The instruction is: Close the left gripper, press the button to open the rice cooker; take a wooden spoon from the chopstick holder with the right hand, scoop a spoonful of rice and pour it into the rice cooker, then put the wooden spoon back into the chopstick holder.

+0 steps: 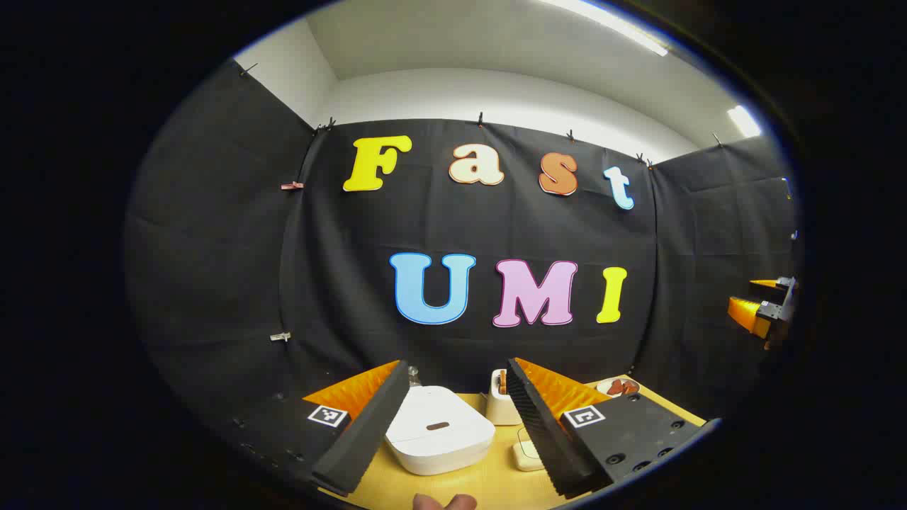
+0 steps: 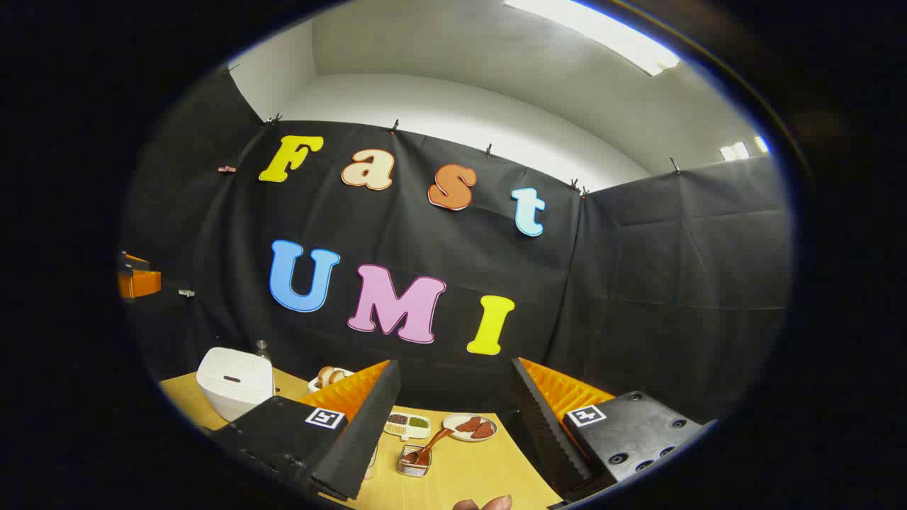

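Note:
The white rice cooker (image 1: 439, 428) sits with its lid down on the wooden table (image 1: 489, 483), low between the fingers of my left gripper (image 1: 457, 368), which is open and held above it. Right behind the cooker stands a white holder (image 1: 502, 407) with a brown wooden piece sticking out of it. My right gripper (image 2: 455, 365) is open too, with nothing in it. Below it a wooden spoon (image 2: 430, 445) rests in a small clear box (image 2: 413, 462). The rice cooker (image 2: 234, 382) is at the left in the right gripper view.
A plate of red pieces (image 2: 471, 427), a divided dish of grains (image 2: 407, 423) and a plate of bread-like pieces (image 2: 329, 375) lie on the table (image 2: 482, 471). A small white object (image 1: 528, 453) lies right of the cooker. A fingertip (image 1: 444, 501) shows at the bottom edge.

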A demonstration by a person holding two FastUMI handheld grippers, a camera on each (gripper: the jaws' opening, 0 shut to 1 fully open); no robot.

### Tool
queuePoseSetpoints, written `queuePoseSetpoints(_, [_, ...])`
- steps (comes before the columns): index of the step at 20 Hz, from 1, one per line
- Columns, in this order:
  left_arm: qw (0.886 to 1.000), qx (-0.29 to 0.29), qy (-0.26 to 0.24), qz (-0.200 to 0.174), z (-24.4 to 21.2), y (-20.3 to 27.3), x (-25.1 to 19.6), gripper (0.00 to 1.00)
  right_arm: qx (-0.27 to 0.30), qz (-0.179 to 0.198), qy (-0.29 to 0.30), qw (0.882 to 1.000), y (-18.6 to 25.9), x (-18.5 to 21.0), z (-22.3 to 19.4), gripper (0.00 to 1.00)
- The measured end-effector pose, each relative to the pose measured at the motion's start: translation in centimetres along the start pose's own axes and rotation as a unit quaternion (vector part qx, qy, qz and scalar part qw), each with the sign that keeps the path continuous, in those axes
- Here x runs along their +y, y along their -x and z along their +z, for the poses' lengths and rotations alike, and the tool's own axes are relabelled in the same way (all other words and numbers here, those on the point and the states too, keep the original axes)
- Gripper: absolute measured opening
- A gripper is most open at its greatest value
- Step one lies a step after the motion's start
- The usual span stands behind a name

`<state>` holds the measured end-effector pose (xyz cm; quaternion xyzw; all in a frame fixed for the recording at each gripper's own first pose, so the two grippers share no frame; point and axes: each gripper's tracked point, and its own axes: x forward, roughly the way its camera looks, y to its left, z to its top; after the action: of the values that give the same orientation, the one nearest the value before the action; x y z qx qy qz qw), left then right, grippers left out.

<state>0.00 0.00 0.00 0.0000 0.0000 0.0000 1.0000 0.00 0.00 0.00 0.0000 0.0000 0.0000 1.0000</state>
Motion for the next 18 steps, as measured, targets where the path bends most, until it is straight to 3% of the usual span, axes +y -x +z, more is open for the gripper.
queuePoseSetpoints(6, [1.000, 0.004, -0.029, 0.004, -0.1, 0.4, 0.4, 0.95, 0.004, 0.008, 0.001, 1.000, 0.0, 1.2, -0.2, 0.98])
queuePoseSetpoints(18, [0.999, 0.007, -0.034, 0.001, -0.3, 0.0, 0.4, 0.95, 0.011, 0.008, 0.002, 1.000, 0.0, 1.1, -0.8, 0.98])
